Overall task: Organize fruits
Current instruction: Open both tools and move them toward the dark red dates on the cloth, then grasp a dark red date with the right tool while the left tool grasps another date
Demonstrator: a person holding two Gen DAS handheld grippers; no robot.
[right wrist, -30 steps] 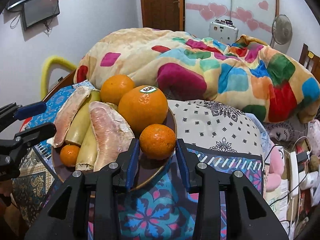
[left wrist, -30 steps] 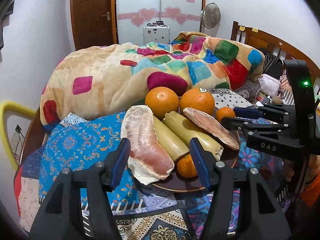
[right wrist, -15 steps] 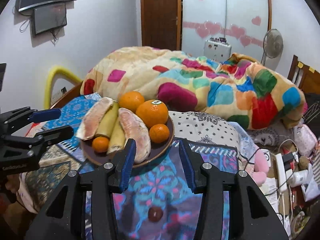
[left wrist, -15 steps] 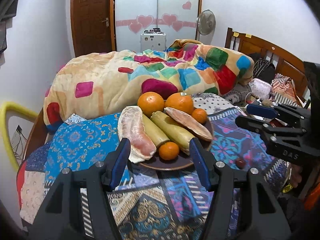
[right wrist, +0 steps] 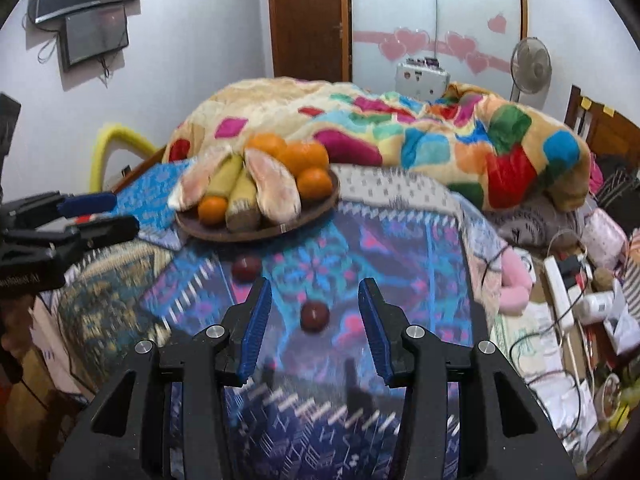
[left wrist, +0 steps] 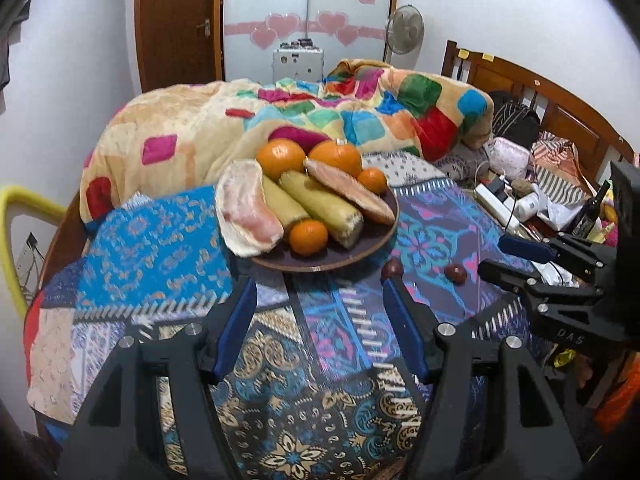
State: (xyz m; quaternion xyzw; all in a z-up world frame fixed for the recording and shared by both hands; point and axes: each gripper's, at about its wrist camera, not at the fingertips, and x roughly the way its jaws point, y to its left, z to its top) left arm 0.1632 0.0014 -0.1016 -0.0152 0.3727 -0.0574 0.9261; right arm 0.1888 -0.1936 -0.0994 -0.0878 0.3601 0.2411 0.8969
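Observation:
A dark round plate (left wrist: 320, 267) (right wrist: 240, 237) on the patterned bedspread holds two big oranges (left wrist: 281, 159), two small oranges (left wrist: 308, 237), two pink pomelo segments (left wrist: 250, 212) and two pale yellow sticks (left wrist: 320, 208). Two small dark red fruits lie loose on the cloth in front of it (right wrist: 315, 317) (right wrist: 247, 268). My left gripper (left wrist: 318, 292) hovers short of the plate, its jaws opening with nothing between them. My right gripper (right wrist: 315, 292) is open above the cloth. The nearer red fruit lies just beyond its fingertips, untouched.
A bulky multicoloured quilt (left wrist: 320, 120) is piled behind the plate. To the right are a wooden headboard (left wrist: 540, 92), a power strip with cables (right wrist: 560, 292), a dark bottle (left wrist: 592, 208) and clutter. A yellow tube (left wrist: 16, 216) curves at the left edge.
Both grippers have pulled back from the plate, which now looks smaller and farther. The small orange once between the right fingers stays on the plate. Two red fruits have come into view.

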